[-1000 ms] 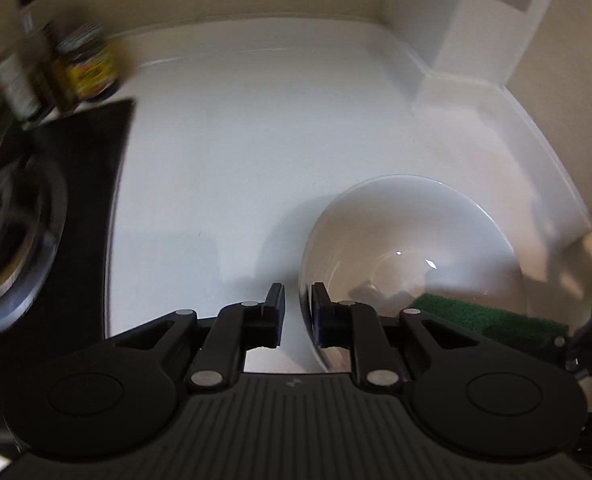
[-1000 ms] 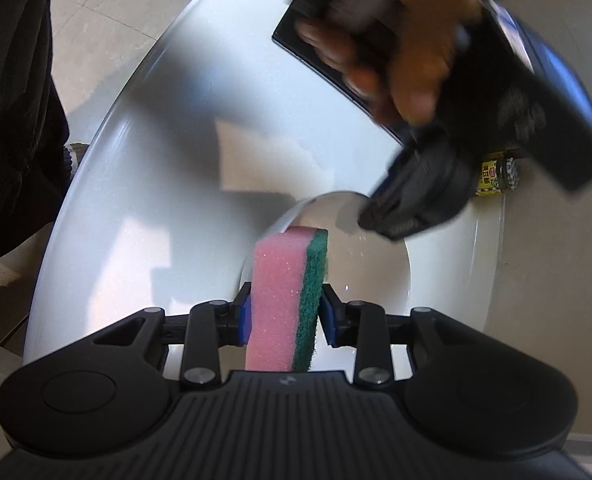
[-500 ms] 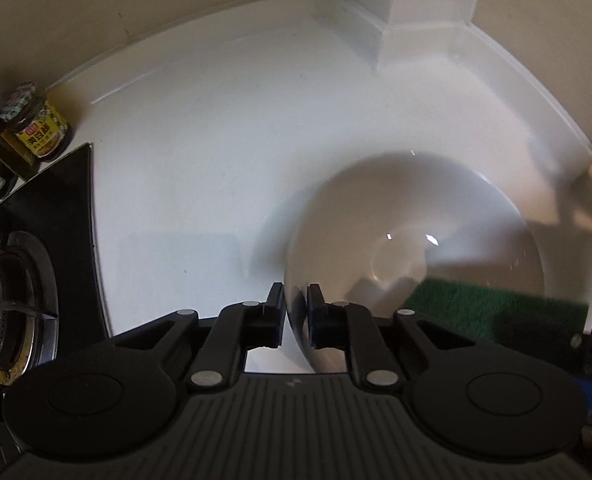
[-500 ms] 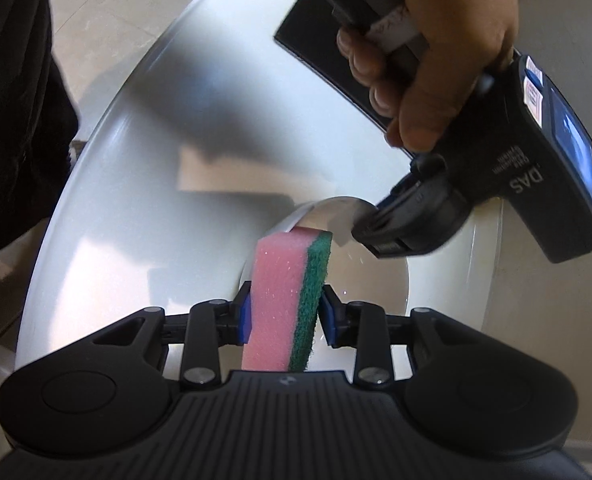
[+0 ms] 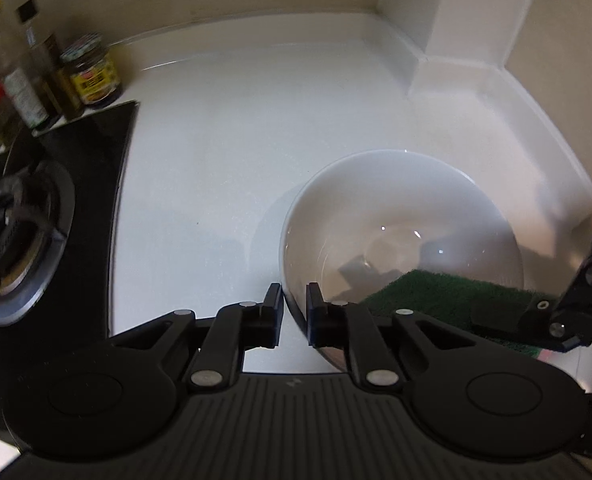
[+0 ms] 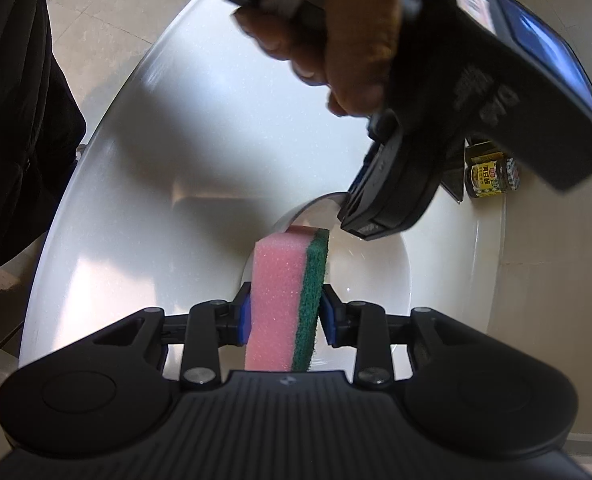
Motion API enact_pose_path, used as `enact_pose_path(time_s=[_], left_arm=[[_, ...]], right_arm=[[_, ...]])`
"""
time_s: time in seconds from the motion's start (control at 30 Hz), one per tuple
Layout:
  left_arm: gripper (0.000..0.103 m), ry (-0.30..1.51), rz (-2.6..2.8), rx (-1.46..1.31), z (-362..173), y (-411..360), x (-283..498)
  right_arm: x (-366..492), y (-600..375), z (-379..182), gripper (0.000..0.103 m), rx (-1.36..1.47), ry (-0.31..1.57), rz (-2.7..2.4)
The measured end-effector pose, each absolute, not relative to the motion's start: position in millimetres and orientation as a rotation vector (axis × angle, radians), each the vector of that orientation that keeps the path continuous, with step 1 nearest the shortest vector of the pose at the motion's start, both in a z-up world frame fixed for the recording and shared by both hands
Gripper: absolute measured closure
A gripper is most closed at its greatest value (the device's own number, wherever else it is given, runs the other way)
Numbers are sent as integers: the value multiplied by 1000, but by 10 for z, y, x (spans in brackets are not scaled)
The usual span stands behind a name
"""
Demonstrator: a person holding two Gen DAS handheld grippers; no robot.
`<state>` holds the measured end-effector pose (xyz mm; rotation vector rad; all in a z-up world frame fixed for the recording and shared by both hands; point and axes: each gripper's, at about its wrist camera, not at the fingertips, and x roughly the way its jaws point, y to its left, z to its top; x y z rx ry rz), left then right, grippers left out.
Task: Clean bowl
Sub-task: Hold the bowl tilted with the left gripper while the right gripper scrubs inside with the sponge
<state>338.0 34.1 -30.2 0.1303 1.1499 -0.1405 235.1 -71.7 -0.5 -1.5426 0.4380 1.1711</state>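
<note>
On the white table [image 5: 215, 152], the left gripper [image 5: 293, 312] is closing its fingers around the rim of the bowl [image 5: 400, 216], narrower than before. The right gripper [image 6: 285, 316] still clamps the sponge [image 6: 287, 292] over it.

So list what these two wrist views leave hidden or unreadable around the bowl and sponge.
- Bowl near rim, left wrist view: hidden behind the left gripper, whose jaws are closing astride the rim; pad contact unclear.
- Sponge tip, right wrist view: contact with the bowl's inside not discernible.
- Bowl's far side, right wrist view: covered by the left hand.
- Bottles, left wrist view: labels blurred.
</note>
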Motion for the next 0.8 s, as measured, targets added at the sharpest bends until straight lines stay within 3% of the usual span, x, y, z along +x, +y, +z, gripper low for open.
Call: enact_pose_path(time_s=[0.3, 0.4, 0.6, 0.8], left_arm=[[90, 1242, -292, 154, -308, 425, 3810], [84, 1202, -209, 110, -294, 441, 3720], [85, 1155, -83, 7, -343, 400, 3447], [86, 1187, -148, 104, -396, 336, 3514]], right_arm=[[2406, -606, -3, 74, -1553, 466, 1155], [2432, -584, -9, 74, -1541, 484, 1155], [2487, -583, -31, 73, -1509, 511, 1165], [2457, -669, 46, 73, -1546, 492, 1184]])
